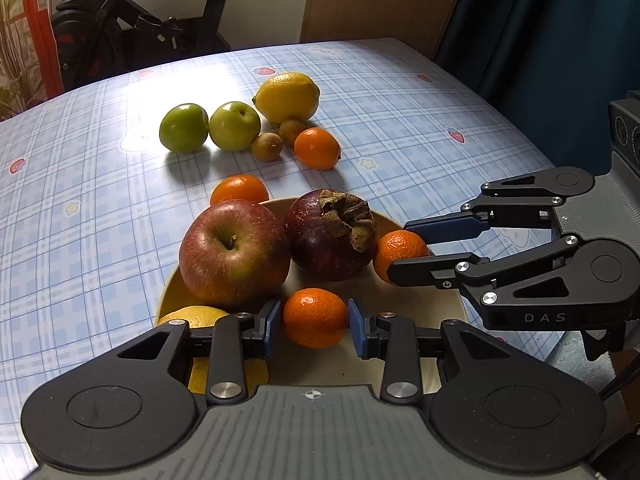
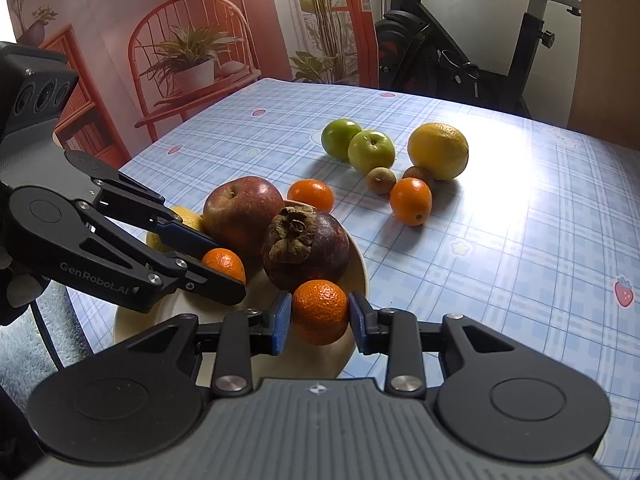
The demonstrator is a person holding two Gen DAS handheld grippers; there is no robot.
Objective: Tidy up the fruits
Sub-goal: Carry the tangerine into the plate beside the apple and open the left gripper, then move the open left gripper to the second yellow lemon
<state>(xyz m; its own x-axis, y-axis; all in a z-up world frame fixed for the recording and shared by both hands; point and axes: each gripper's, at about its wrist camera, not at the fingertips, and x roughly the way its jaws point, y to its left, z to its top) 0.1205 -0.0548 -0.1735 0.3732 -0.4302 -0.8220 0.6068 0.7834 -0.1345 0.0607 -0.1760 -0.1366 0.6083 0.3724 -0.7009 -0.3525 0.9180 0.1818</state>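
Each gripper holds one small orange over the cream bowl (image 1: 456,304), which sits near the surface's (image 1: 100,208) near edge. The left gripper (image 1: 314,326) has its fingers (image 1: 273,326) pinching a mandarin (image 1: 315,317) from both sides, the blue pads touching its skin, low over the bowl's near rim. The right gripper (image 2: 320,316) pinches a second mandarin (image 2: 320,311) the same way, at the bowl's rim on the right gripper's side, just beside the dark purple fruit (image 2: 306,246). The bowl also carries a red apple (image 1: 234,252) and a yellow citrus fruit (image 1: 196,316), so the free floor is small and lies directly beneath the left fingers. Each held mandarin is near round, with no long axis to align; judged, the release turns only on height above the bowl floor and clearance from neighbours. The right mandarin appears close against the purple fruit, and could roll over the rim if let go high. Loose on the surface towards the far edge lie two green apples (image 1: 208,126), a lemon (image 1: 287,97), two small brown fruits (image 1: 267,147), an oval orange (image 1: 317,148), and a further mandarin (image 1: 239,190) just outside the bowl's far rim.
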